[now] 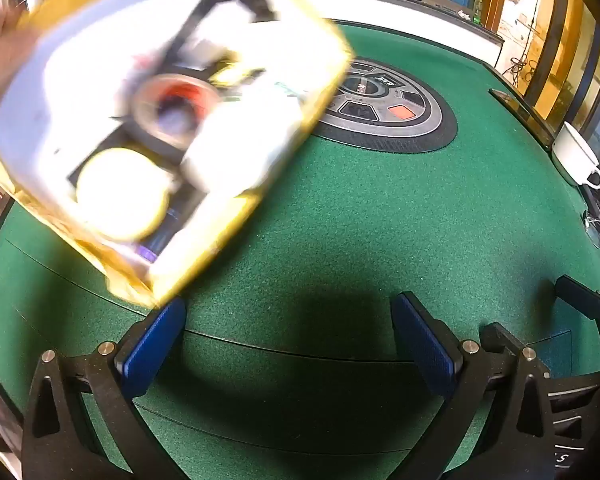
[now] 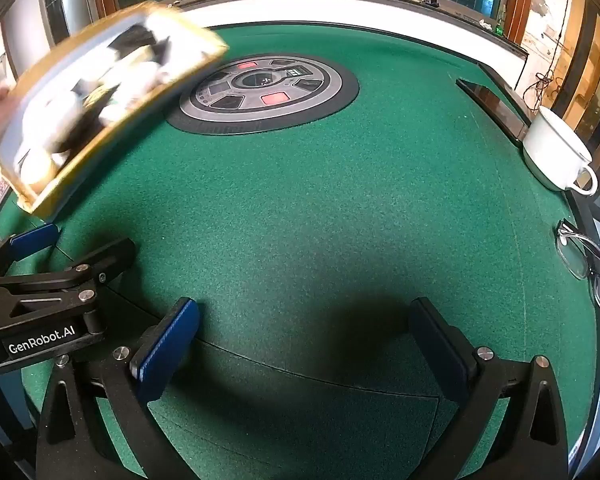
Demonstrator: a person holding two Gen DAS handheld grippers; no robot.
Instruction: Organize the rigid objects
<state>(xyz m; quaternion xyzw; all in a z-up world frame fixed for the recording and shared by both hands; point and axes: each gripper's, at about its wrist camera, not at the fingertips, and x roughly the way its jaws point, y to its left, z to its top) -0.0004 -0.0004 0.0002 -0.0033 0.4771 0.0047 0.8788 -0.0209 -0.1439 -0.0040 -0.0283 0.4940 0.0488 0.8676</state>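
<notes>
- Currently, left gripper (image 1: 288,336): jaws fully spread, grasping nothing.
- Right gripper (image 2: 304,338): jaws likewise released.
- Blurred gold-rimmed tray (image 1: 324,80) tilted above table (image 1: 340,220) far-left corner.
- White cup (image 2: 556,152) at right edge.

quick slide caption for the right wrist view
Open right gripper over green felt table; blurred gold-rimmed tray of items tilts at far left; white cup right.

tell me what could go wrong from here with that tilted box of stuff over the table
1. The gold-rimmed box is tilted and blurred by motion above the green table; its loose contents could spill out.
2. Neither open gripper, left or right, holds it.
3. Glasses and a white cup sit near the table's edge.
</notes>
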